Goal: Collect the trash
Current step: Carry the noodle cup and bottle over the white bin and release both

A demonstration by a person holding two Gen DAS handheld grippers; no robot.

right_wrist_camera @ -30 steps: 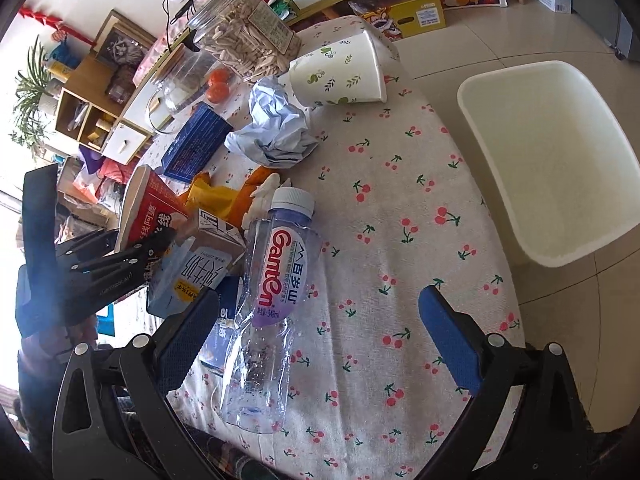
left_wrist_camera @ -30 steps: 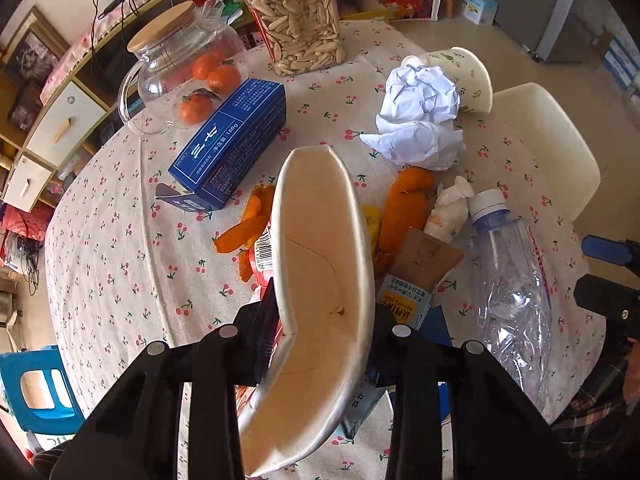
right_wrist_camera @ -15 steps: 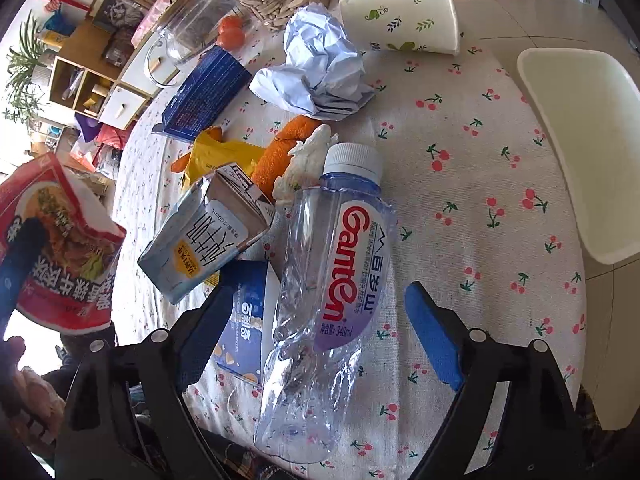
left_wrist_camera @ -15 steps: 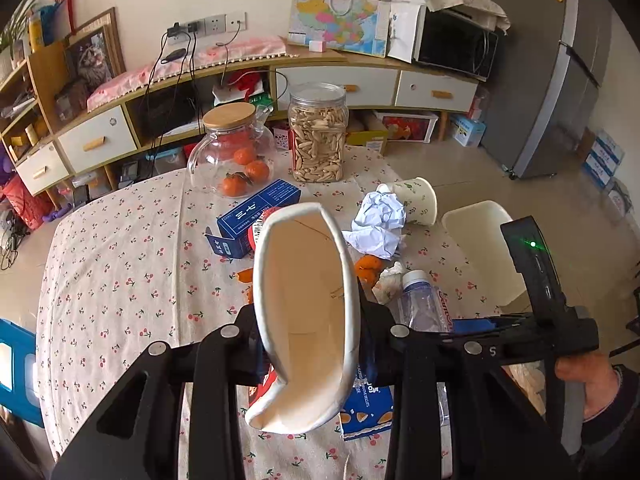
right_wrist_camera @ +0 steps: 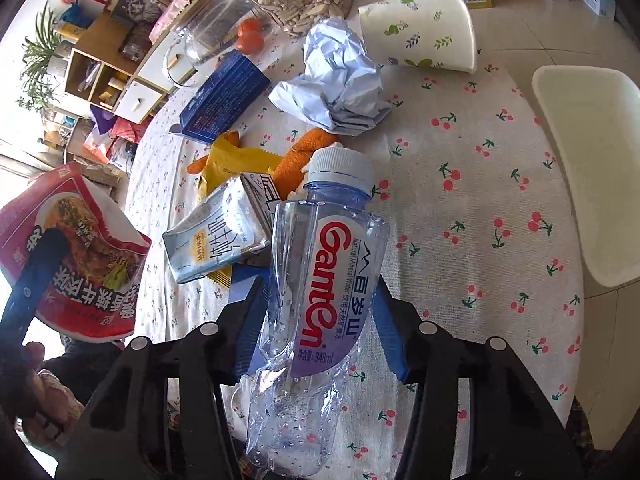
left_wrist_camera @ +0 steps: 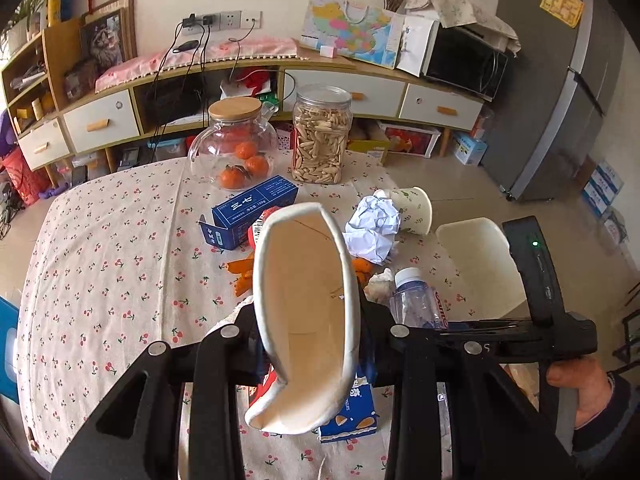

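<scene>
My left gripper (left_wrist_camera: pixel 308 320) is shut on a squashed red noodle cup (left_wrist_camera: pixel 306 320) and holds it above the table; the cup also shows in the right wrist view (right_wrist_camera: pixel 76 252). My right gripper (right_wrist_camera: pixel 320 292) is shut on an empty Ganten plastic bottle (right_wrist_camera: pixel 324 280), its cap pointing away; the bottle also shows in the left wrist view (left_wrist_camera: pixel 416 300). On the cherry tablecloth (right_wrist_camera: pixel 460 200) lie crumpled paper (right_wrist_camera: pixel 340 84), a tipped paper cup (right_wrist_camera: pixel 420 32), a milk carton (right_wrist_camera: pixel 216 236), orange peel (right_wrist_camera: pixel 304 156) and a yellow wrapper (right_wrist_camera: pixel 236 164).
A white bin (right_wrist_camera: pixel 592 168) stands on the floor off the table's right edge. A blue box (left_wrist_camera: pixel 256 208), a glass jar of oranges (left_wrist_camera: pixel 236 148) and a seed jar (left_wrist_camera: pixel 320 136) stand at the table's far side. A blue snack packet (left_wrist_camera: pixel 352 412) lies near me.
My left gripper has lifted the noodle cup up and tilted back. My right gripper has moved in over the bottle and shut on it.
</scene>
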